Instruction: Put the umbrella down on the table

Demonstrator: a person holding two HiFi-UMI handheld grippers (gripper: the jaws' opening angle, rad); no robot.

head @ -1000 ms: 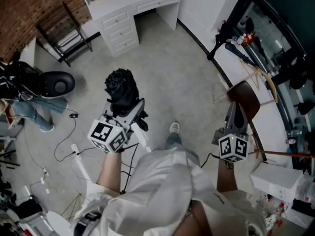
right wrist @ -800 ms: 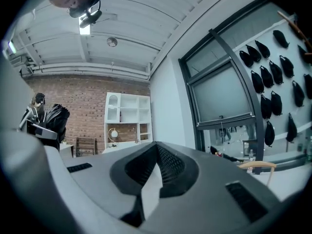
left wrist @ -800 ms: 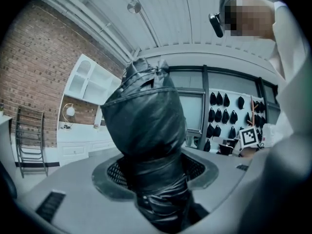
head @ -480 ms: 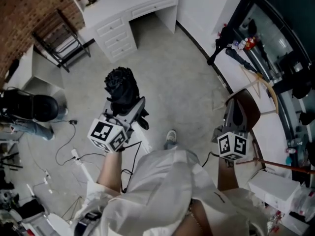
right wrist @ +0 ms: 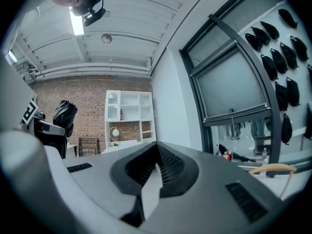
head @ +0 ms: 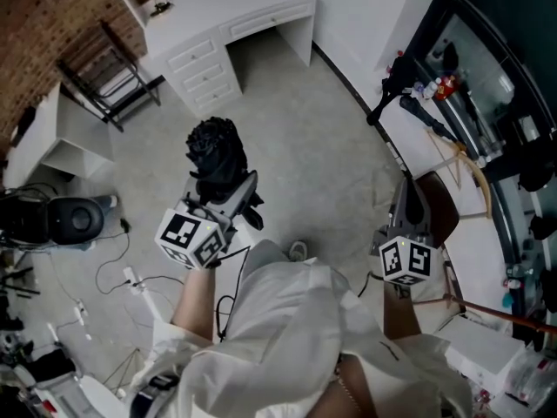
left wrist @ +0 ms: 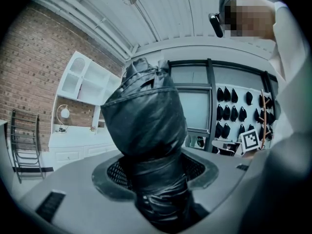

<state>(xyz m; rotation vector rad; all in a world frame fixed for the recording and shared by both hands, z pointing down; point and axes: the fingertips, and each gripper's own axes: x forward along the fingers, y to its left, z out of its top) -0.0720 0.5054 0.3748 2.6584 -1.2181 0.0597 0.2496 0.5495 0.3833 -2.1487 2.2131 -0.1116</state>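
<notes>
Left gripper [head: 237, 192] clamped on umbrella [head: 215, 149]; right gripper [head: 406, 197] level, jaws seemingly shut, empty.

My left gripper [left wrist: 155, 172] hides the bottom of the black umbrella [left wrist: 146, 126], and the picture edge cuts off the rest. My white coat [head: 296, 338] covers most of my shoe [head: 298, 251].

A folded black umbrella [left wrist: 146, 126] of glossy, crinkled cloth is gripped between the smooth, matt grey plastic fingers [left wrist: 68, 199] of the left gripper [left wrist: 153, 168]. Dull, dark, finely ribbed pads [left wrist: 117, 173] are pressed against it.
</notes>
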